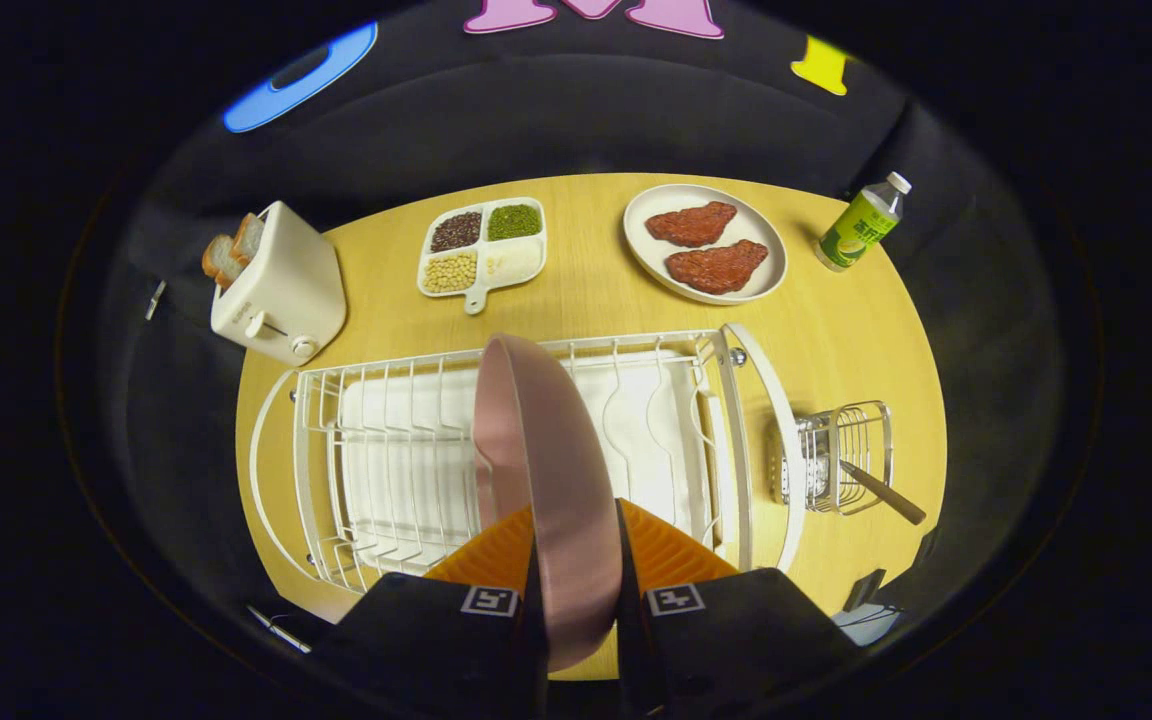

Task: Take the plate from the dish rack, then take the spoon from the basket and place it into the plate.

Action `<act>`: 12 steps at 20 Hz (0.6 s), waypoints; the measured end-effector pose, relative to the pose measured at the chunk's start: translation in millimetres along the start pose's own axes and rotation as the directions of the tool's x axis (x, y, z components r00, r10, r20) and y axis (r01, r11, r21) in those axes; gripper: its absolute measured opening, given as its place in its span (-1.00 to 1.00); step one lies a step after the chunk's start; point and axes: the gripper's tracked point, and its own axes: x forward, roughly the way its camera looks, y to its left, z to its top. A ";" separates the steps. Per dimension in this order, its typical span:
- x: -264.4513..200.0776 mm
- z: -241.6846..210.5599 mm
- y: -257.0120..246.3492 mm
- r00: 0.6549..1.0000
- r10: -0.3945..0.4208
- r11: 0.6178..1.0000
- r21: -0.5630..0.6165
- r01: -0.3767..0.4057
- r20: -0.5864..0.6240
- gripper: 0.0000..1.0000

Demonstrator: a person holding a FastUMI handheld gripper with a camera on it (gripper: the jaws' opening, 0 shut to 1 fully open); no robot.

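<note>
A pink plate (546, 460) stands on edge between my fingers, and my gripper (576, 545) is shut on its near rim. The plate rises over the white wire dish rack (356, 470), which lies just ahead of the fingers on the wooden table. To the right of the rack a small wire basket (841, 455) hangs at its end. The spoon (881, 492) sticks out of that basket, its brown handle pointing to the right. I cannot tell whether the plate still touches the rack.
Beyond the rack stand a white toaster (281, 285) with bread, a divided dish (483, 248) of beans, a plate (771, 265) with two red meat pieces and a green bottle (861, 225). The table's (596, 300) round edge runs close past the basket.
</note>
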 end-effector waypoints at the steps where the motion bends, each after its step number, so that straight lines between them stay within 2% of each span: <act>1: -1.5 0.0 -0.4 1.000 -0.002 1.000 0.008 0.002 -0.005 -0.37; 10: -16.2 8.9 -2.7 0.995 -0.102 0.994 -0.039 0.102 0.002 -0.39; 12: -20.6 14.7 2.2 0.989 -0.147 0.985 -0.094 0.148 0.014 -0.39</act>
